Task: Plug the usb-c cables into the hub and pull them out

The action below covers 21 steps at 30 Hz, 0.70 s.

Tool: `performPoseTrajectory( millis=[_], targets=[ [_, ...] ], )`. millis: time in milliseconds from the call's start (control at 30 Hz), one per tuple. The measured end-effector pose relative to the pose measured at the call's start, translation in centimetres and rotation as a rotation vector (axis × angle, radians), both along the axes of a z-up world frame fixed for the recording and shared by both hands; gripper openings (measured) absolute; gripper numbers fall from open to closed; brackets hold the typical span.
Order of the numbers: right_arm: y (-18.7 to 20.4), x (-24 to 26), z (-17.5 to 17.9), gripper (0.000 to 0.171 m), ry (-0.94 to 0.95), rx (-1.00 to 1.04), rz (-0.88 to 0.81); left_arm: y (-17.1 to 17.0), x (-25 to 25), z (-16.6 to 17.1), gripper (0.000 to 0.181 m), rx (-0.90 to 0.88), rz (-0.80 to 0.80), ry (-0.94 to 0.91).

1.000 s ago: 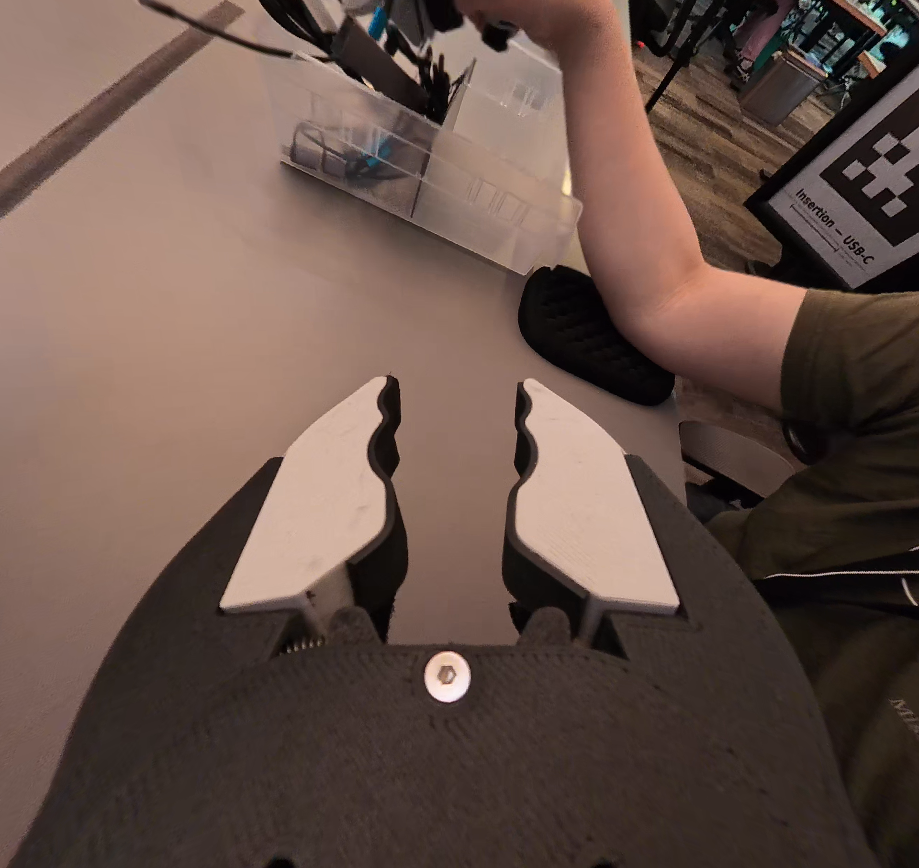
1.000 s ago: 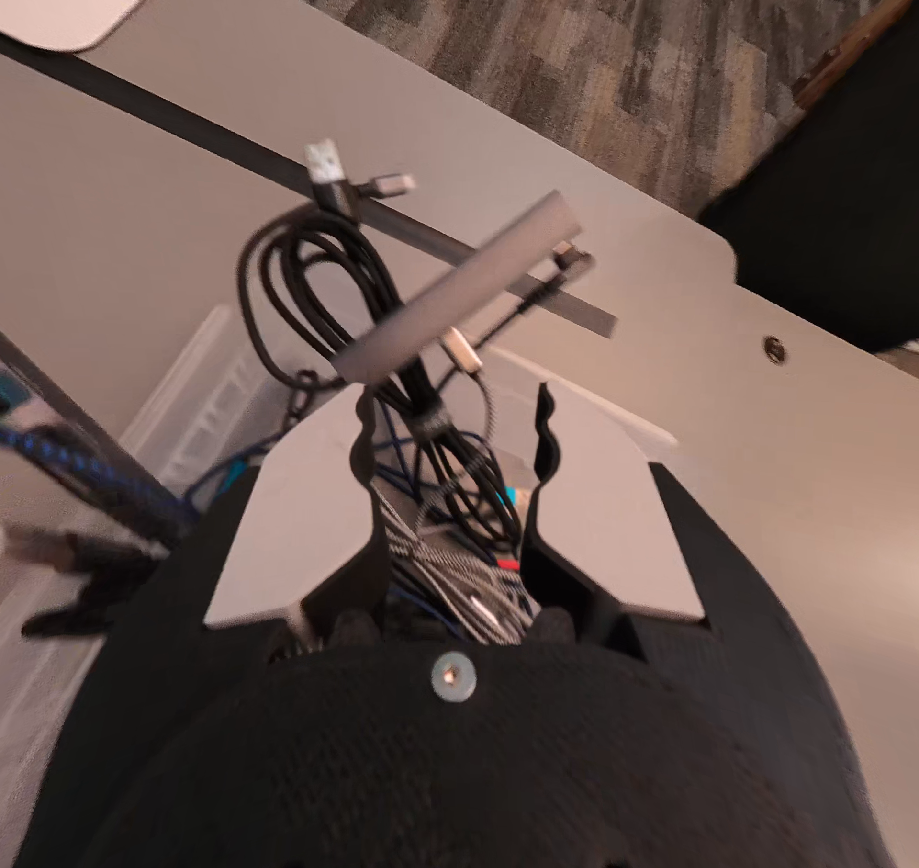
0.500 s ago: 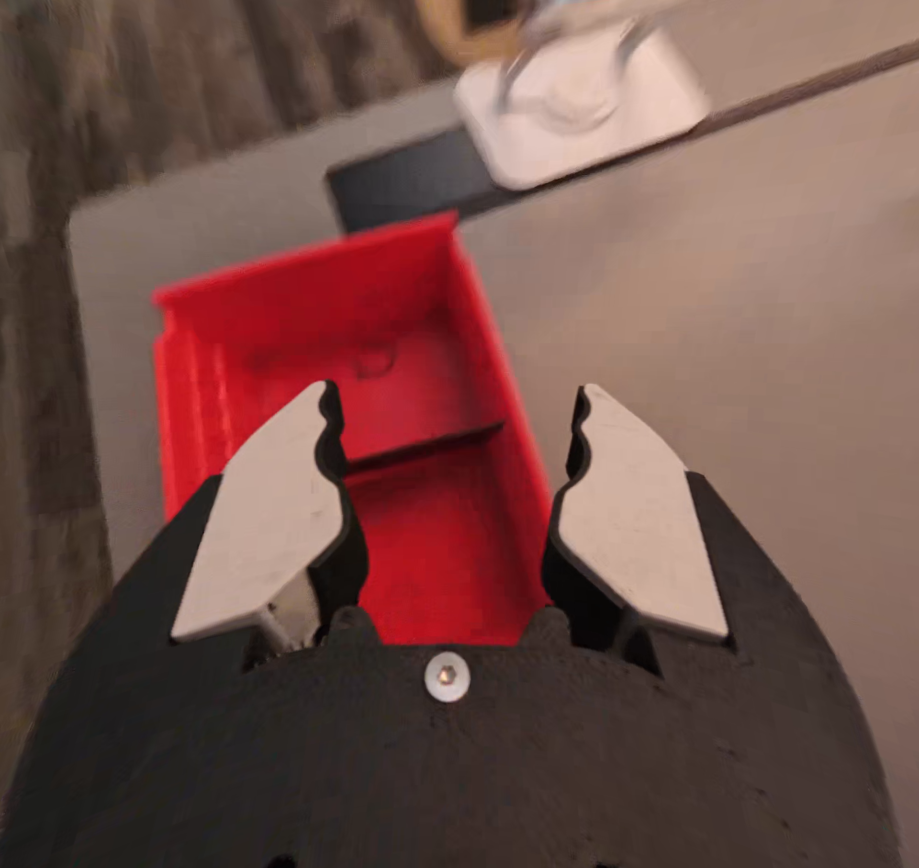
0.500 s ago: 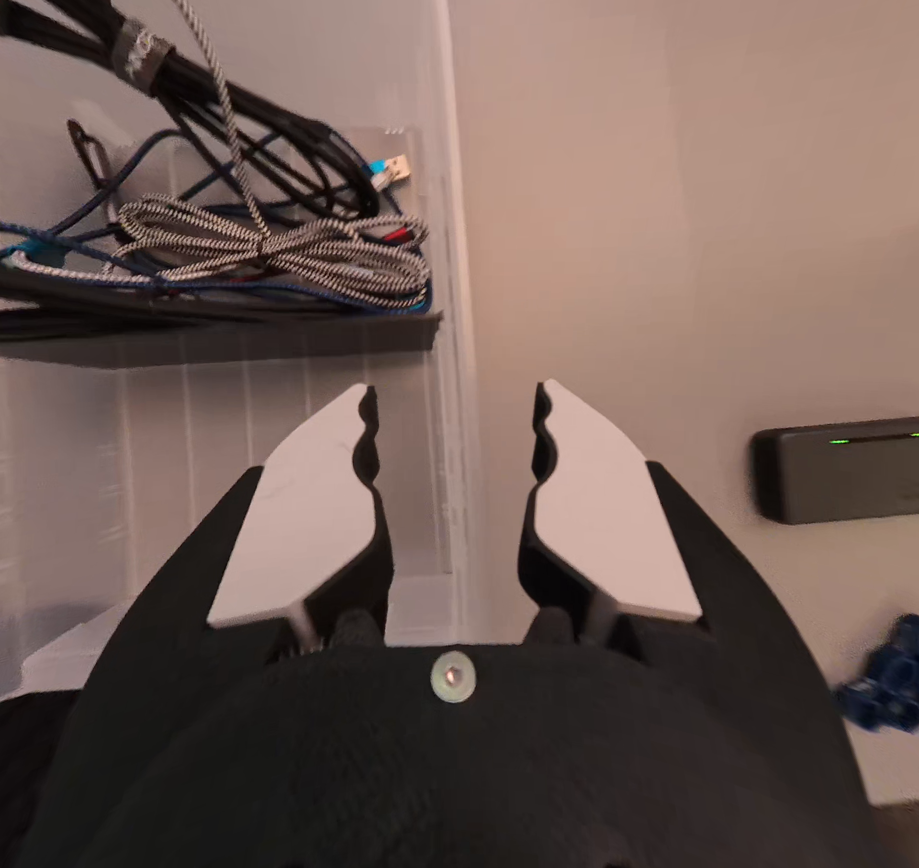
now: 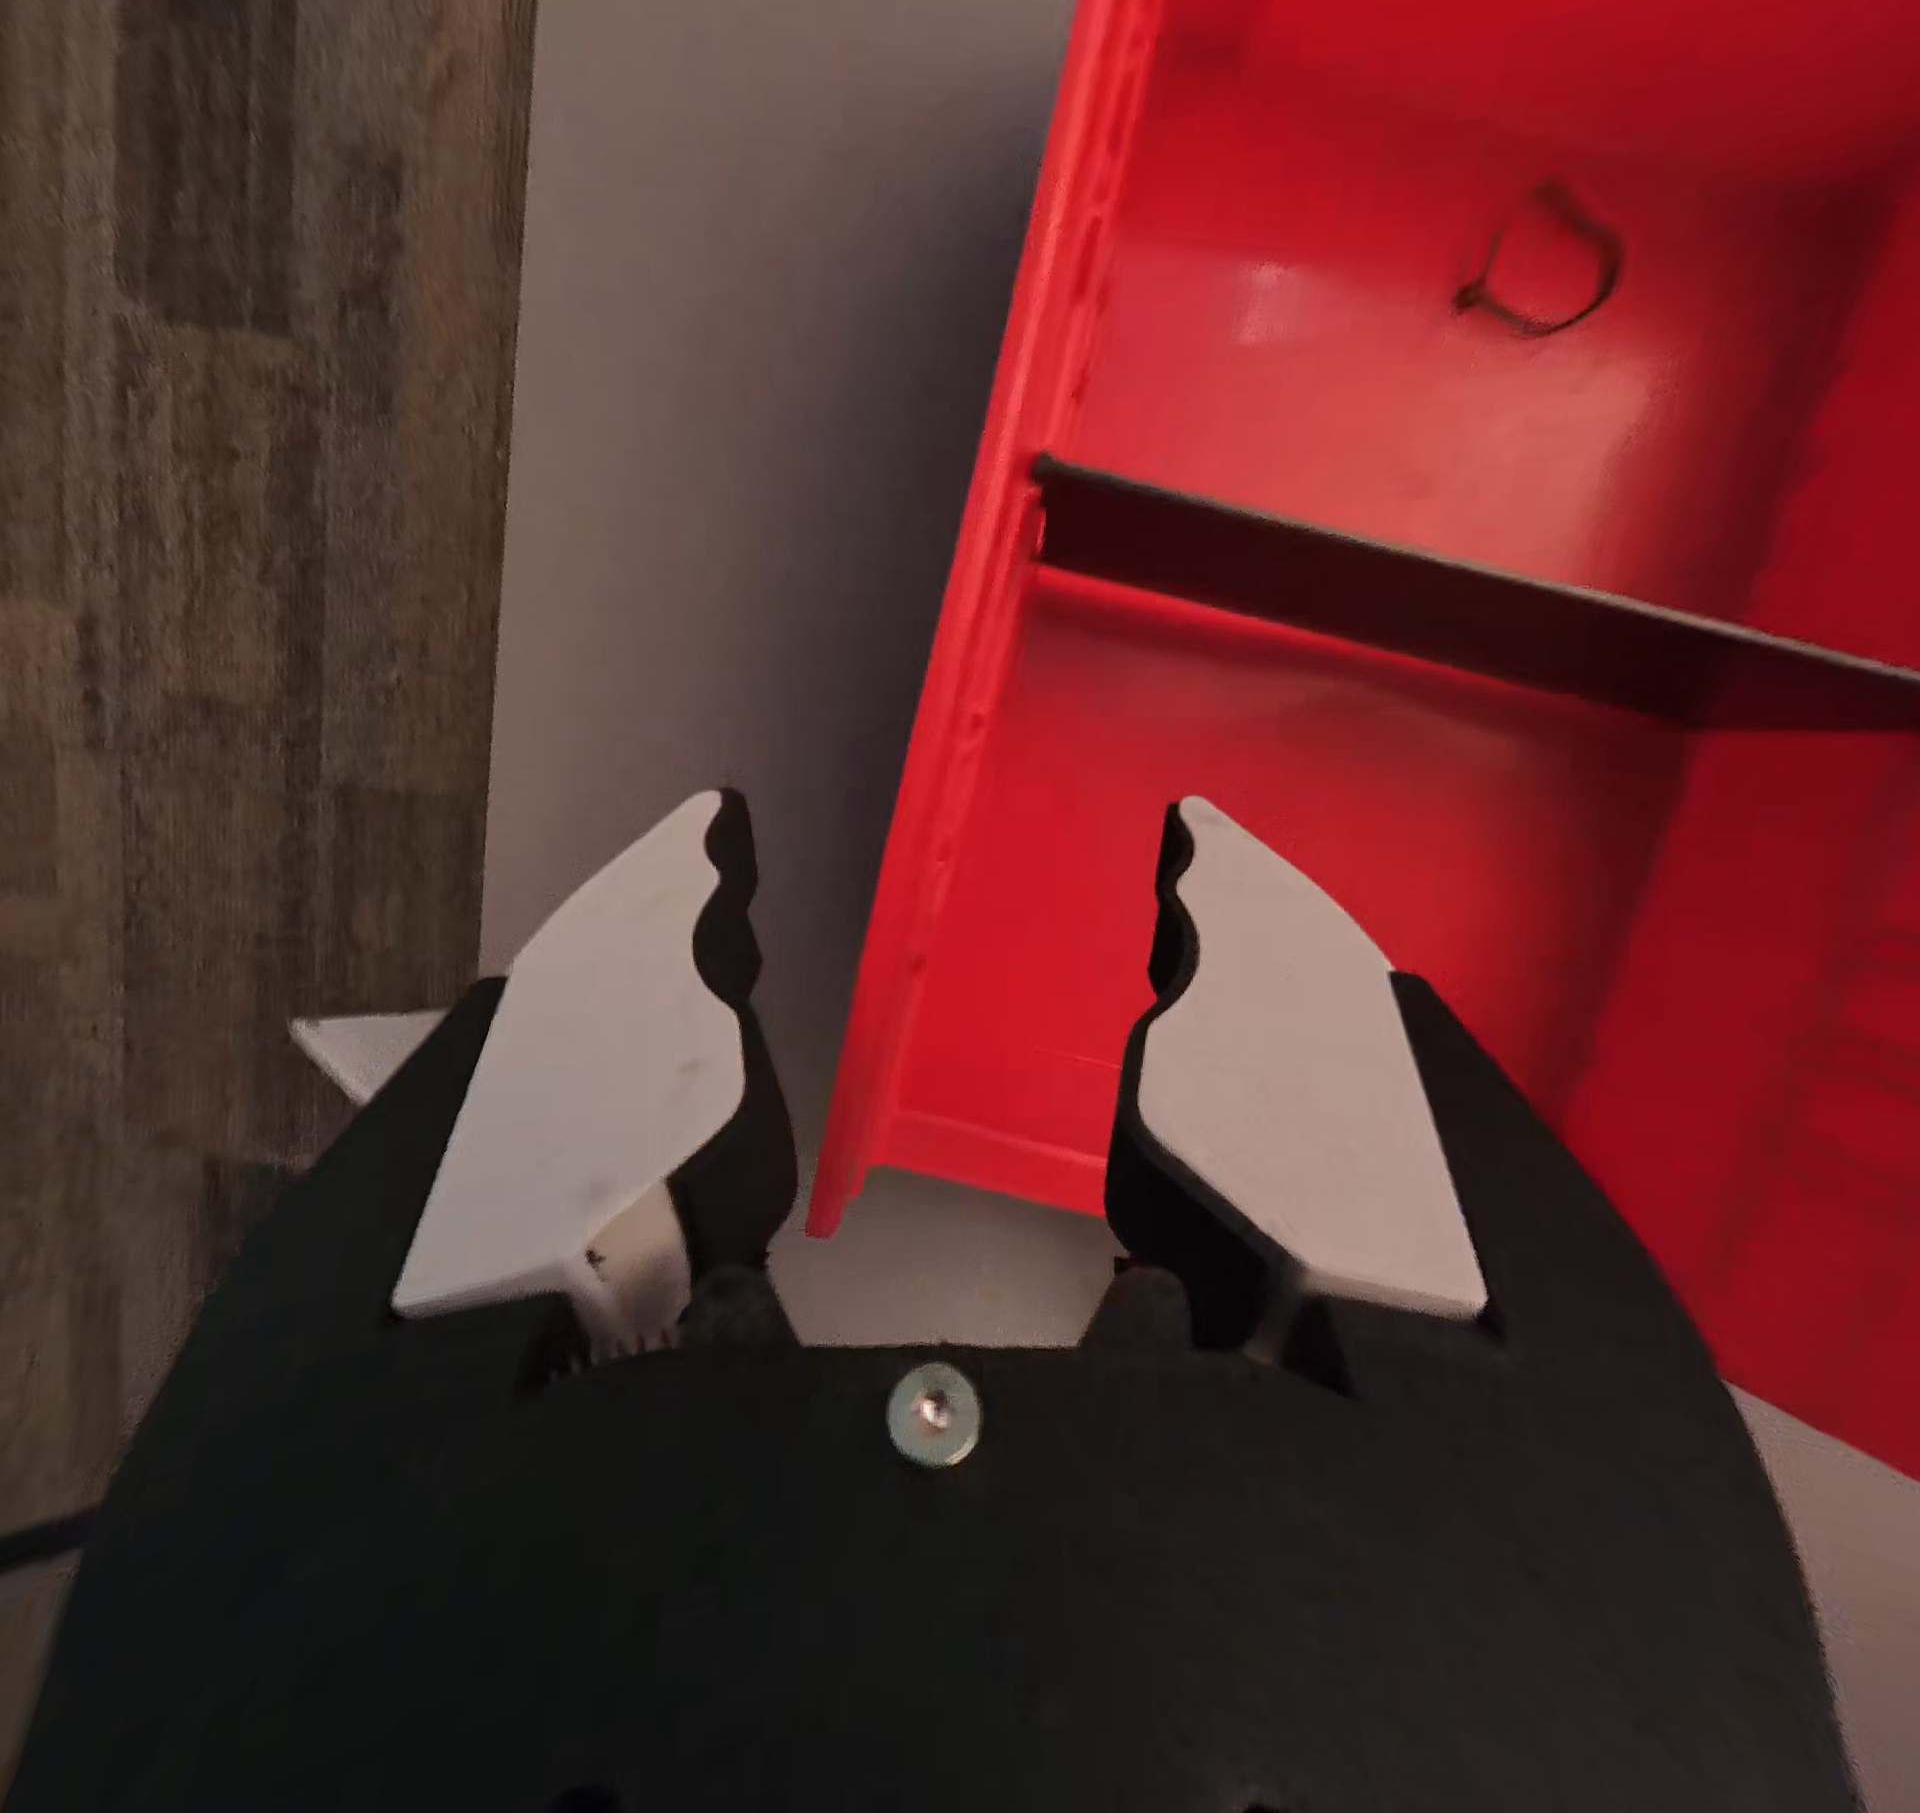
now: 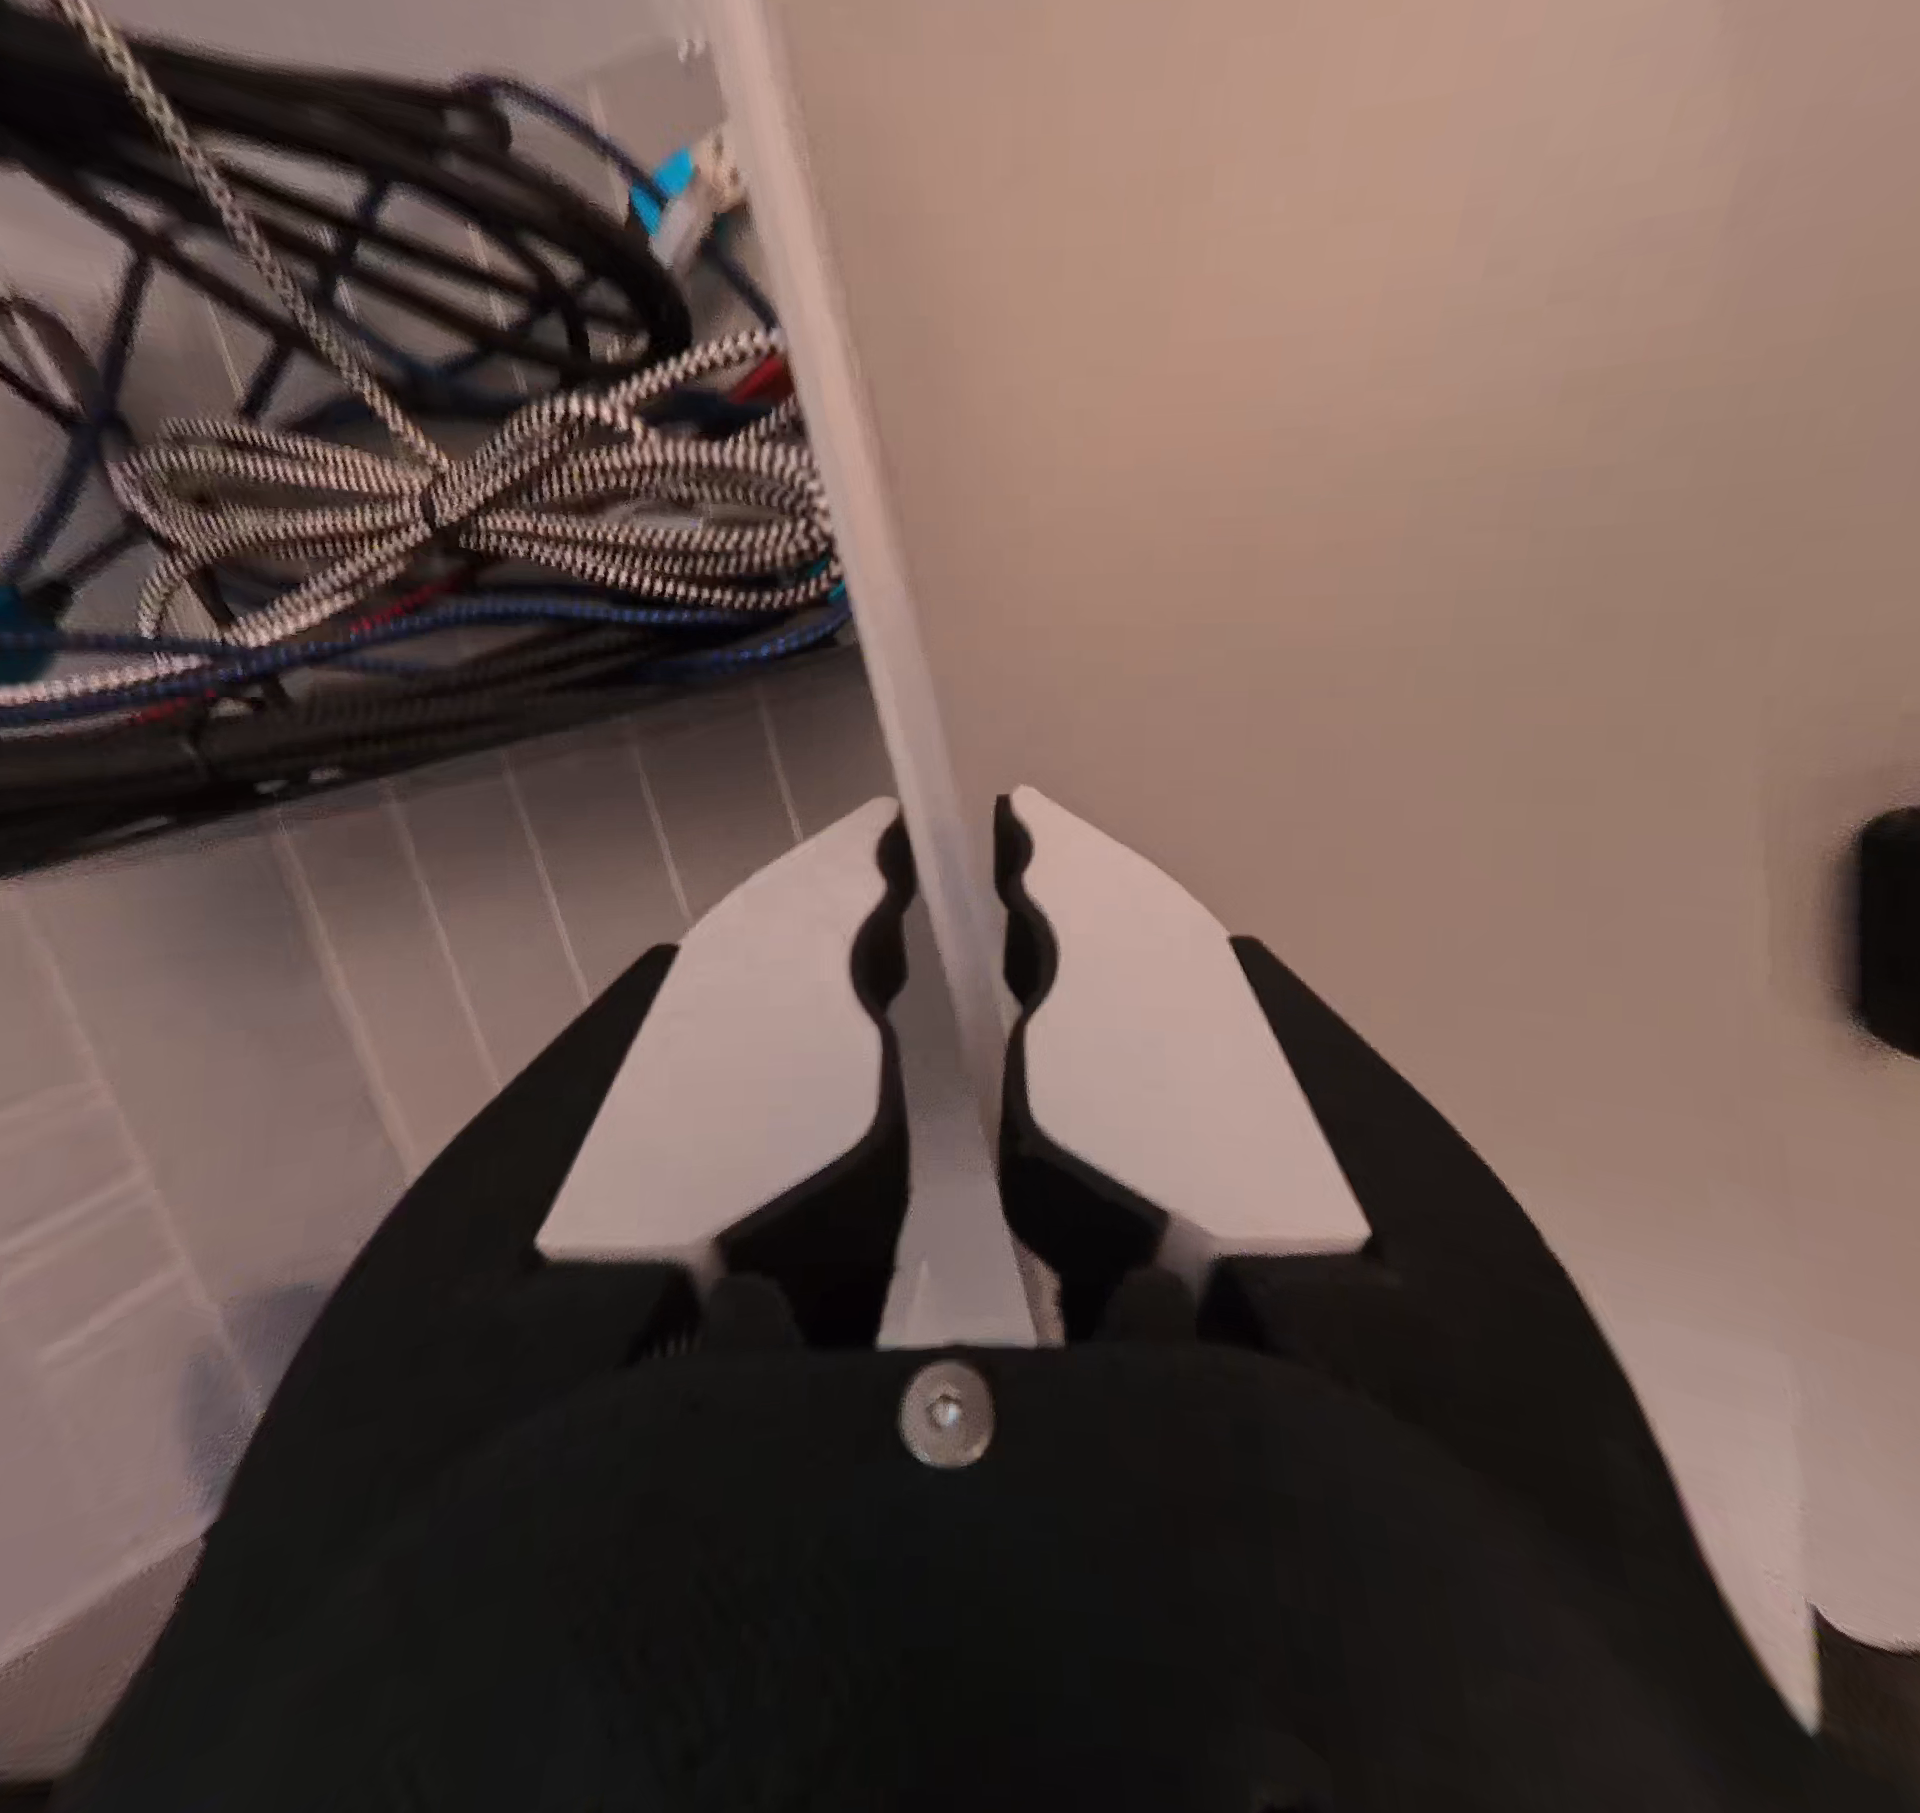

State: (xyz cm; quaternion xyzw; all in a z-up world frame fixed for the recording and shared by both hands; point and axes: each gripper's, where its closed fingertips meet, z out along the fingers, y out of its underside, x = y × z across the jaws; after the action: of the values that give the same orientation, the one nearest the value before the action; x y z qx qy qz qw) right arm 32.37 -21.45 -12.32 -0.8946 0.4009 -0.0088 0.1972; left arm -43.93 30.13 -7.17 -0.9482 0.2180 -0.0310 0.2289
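Straddling the red bin [image 5: 1455,828] wall, left tongs [image 5: 956,807] gape wide; right tongs [image 6: 948,807] pinch the clear bin [image 6: 831,475] wall.

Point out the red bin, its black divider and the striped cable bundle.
red bin [image 5: 1299,932], left wrist view, floor of near compartment.
black divider [image 5: 1455,610], left wrist view, its top edge.
striped cable bundle [image 6: 447,506], right wrist view, tied middle.

Warm, dim light lies over a smooth grey-beige table [image 6: 1403,413], its surface plain and matte. On the left in the left wrist view, past the table's straight edge, a floor [image 5: 239,413] of mottled brown and grey, wood-grained, runs from near to far. The tabletop [image 5: 727,361] there reads cooler and greyer, and the whole picture is slightly blurred.
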Motion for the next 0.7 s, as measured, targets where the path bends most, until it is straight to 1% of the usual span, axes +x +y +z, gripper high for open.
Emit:
performPoseTrajectory(
  millis=[67,167,200,267,300,333,400,467,500,600,667,700],
  targets=[
    [0.3,-0.7,0.0,0.008,0.053,0.015,-0.014,-0.1,-0.5,-1.2,0.071,-0.047,0.016,0.012],
    [0.5,-2.7,-0.1,0.006,0.136,0.006,0.054,-0.4,-1.0,-2.5,0.061,-0.111,0.035,0.025],
    [0.5,-3.6,-0.2,0.007,0.169,-0.009,0.095,-0.7,-1.0,-2.9,0.055,-0.135,0.038,0.026],
    [0.6,-5.7,-0.2,0.009,0.226,-0.046,0.188,-1.3,-0.8,-3.6,0.037,-0.187,0.028,0.022],
    [0.7,-6.5,-0.2,0.01,0.231,-0.073,0.229,-1.6,-0.8,-3.9,0.037,-0.21,0.024,0.04],
    [0.8,-7.0,-0.3,0.01,0.228,-0.105,0.264,-1.7,-1.0,-3.9,0.029,-0.21,0.019,0.072],
    [1.3,-8.3,-0.3,0.009,0.249,-0.162,0.278,-2.4,-1.1,-4.0,0.012,-0.234,-0.019,0.121],
    [1.9,-9.5,-0.3,0.009,0.279,-0.216,0.279,-3.6,0.0,-4.2,0.006,-0.286,-0.092,0.107],
    [2.3,-10.1,-0.3,0.01,0.281,-0.246,0.294,-4.1,0.6,-4.2,0.004,-0.299,-0.136,0.1],
    [3.6,-12.1,-0.3,0.013,0.294,-0.305,0.33,-5.9,2.4,-4.3,0.007,-0.34,-0.29,0.153],
    [4.7,-13.1,-0.3,0.012,0.304,-0.313,0.339,-7.6,3.4,-4.4,0.013,-0.407,-0.339,0.185],
    [5.3,-13.4,-0.3,0.013,0.301,-0.317,0.353,-8.0,3.9,-4.3,0.013,-0.419,-0.342,0.201]
  ],
)
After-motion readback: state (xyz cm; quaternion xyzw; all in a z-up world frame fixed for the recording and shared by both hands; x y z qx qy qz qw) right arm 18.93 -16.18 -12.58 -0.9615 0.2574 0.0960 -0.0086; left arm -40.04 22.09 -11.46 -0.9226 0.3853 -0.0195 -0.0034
